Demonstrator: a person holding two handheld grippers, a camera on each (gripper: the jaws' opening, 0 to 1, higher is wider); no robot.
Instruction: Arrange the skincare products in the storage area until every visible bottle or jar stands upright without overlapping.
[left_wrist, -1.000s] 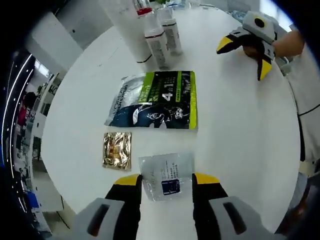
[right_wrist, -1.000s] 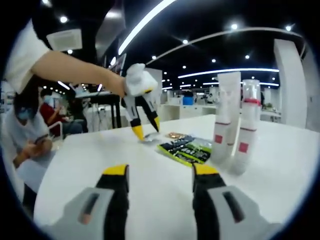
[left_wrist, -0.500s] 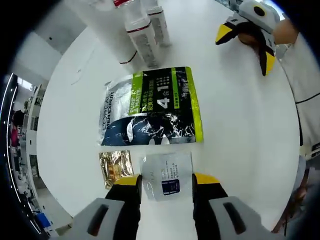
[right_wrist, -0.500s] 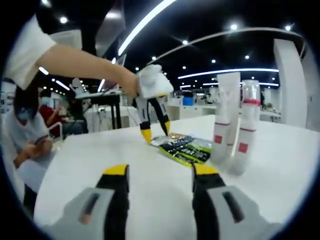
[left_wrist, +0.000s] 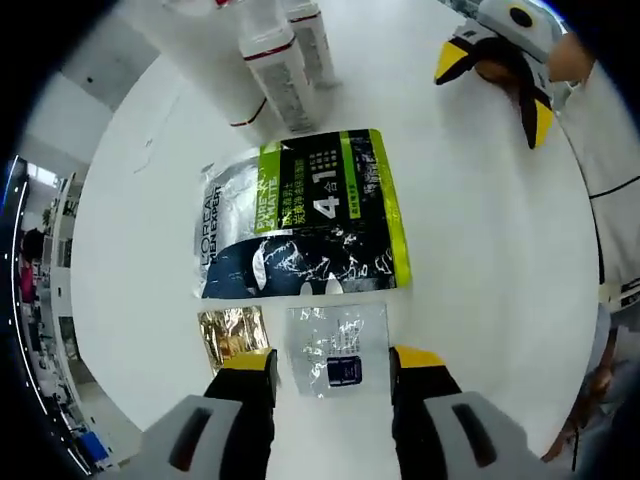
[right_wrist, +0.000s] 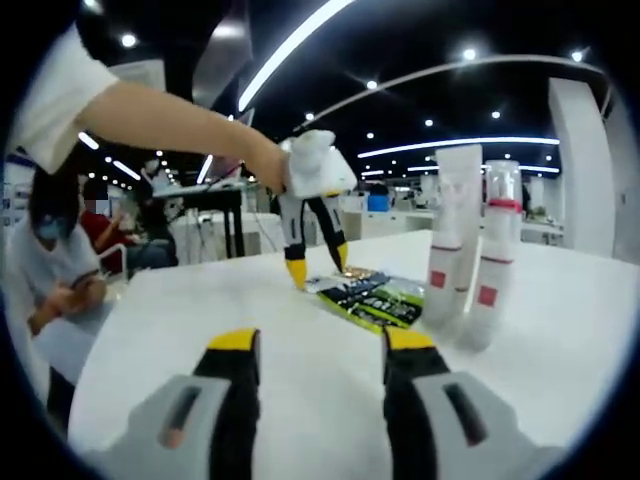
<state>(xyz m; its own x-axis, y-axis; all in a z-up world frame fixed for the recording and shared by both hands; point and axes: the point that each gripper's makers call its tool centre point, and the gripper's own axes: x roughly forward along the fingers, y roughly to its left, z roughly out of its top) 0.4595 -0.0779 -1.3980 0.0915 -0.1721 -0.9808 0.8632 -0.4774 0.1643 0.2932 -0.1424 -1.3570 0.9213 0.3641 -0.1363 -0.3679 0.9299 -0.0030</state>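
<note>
Two tongs out, both spread apart, holding nothing. The left tongs (left_wrist: 330, 362) hover straight over the clear sachet (left_wrist: 337, 347), lying flat on the table (left_wrist: 480, 250), its long axis probably running along the jaws. The right tongs (right_wrist: 312, 345) sit well apart from it, so left's nearer; the bottles (right_wrist: 485, 265) stand upright past the green pouch (left_wrist: 300, 215).

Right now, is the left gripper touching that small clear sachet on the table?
Cannot tell. In the left gripper view the left gripper has its open jaws straddling the clear sachet, but the top-down angle hides any height gap.

The left gripper (left_wrist: 331, 366) hangs over a round white table (left_wrist: 480, 250), its jaws spread around a small clear plastic sachet (left_wrist: 336, 346). Beside it lie a gold foil packet (left_wrist: 231, 331) and a large black-and-green sheet-mask pouch (left_wrist: 303, 218).
</note>
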